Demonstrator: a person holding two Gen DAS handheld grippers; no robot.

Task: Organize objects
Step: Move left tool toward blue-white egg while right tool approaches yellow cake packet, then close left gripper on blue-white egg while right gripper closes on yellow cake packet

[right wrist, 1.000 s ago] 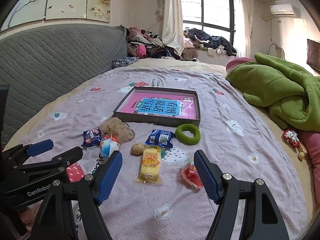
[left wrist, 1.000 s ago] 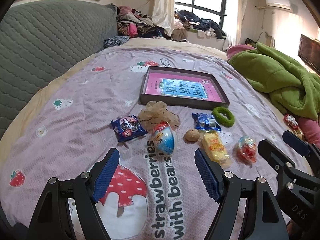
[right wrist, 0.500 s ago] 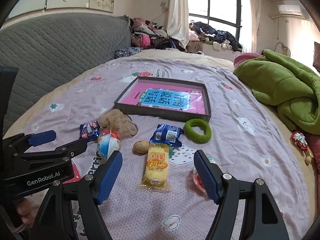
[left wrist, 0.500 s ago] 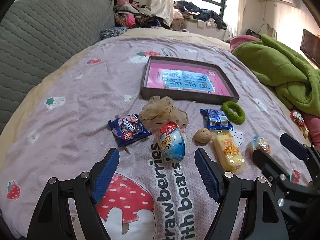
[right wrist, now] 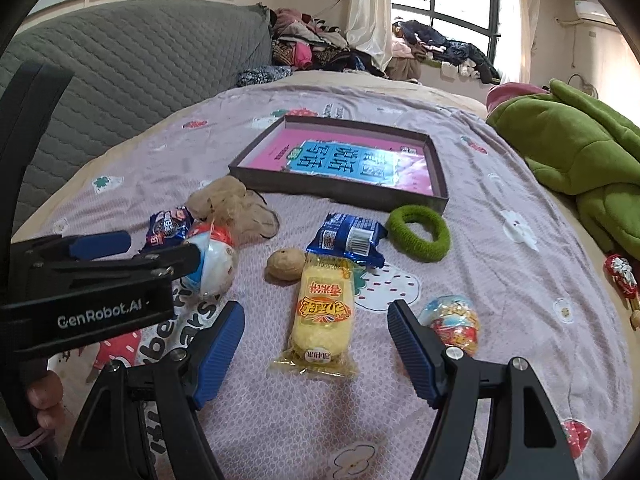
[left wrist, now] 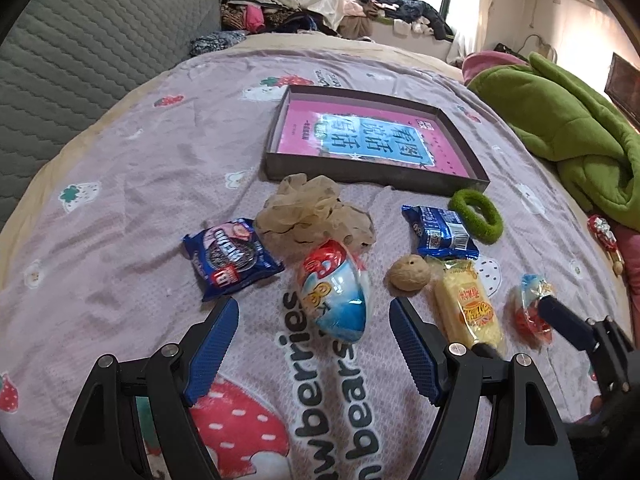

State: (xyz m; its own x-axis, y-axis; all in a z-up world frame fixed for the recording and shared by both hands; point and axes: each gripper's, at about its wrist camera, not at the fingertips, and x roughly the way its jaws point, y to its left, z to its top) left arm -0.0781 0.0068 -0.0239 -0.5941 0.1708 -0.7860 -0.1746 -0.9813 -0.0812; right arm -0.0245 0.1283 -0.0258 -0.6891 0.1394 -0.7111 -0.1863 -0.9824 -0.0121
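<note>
My left gripper point(left wrist: 312, 312) is open, its fingers on either side of a blue and red egg-shaped toy point(left wrist: 334, 290) lying on the bedspread. My right gripper point(right wrist: 314, 318) is open around the near end of a yellow cake packet point(right wrist: 324, 314). A dark shallow box point(left wrist: 374, 140) with a pink and blue book in it lies beyond. Around lie an Oreo pack point(left wrist: 230, 258), a beige scrunchie point(left wrist: 312, 212), a walnut point(left wrist: 409, 272), a blue biscuit pack point(left wrist: 438, 230), a green hair ring point(left wrist: 476, 216) and a red candy bag point(right wrist: 452, 322).
A green blanket point(right wrist: 576, 160) is heaped on the right of the bed. A grey quilted headboard point(right wrist: 120, 64) stands on the left. Clothes point(right wrist: 316, 48) are piled by the window at the back. A small red ornament point(right wrist: 620, 272) lies at the right edge.
Both grippers have moved forward and down towards the items. The left now brackets the egg toy and the right brackets the cake packet. Both stayed open.
</note>
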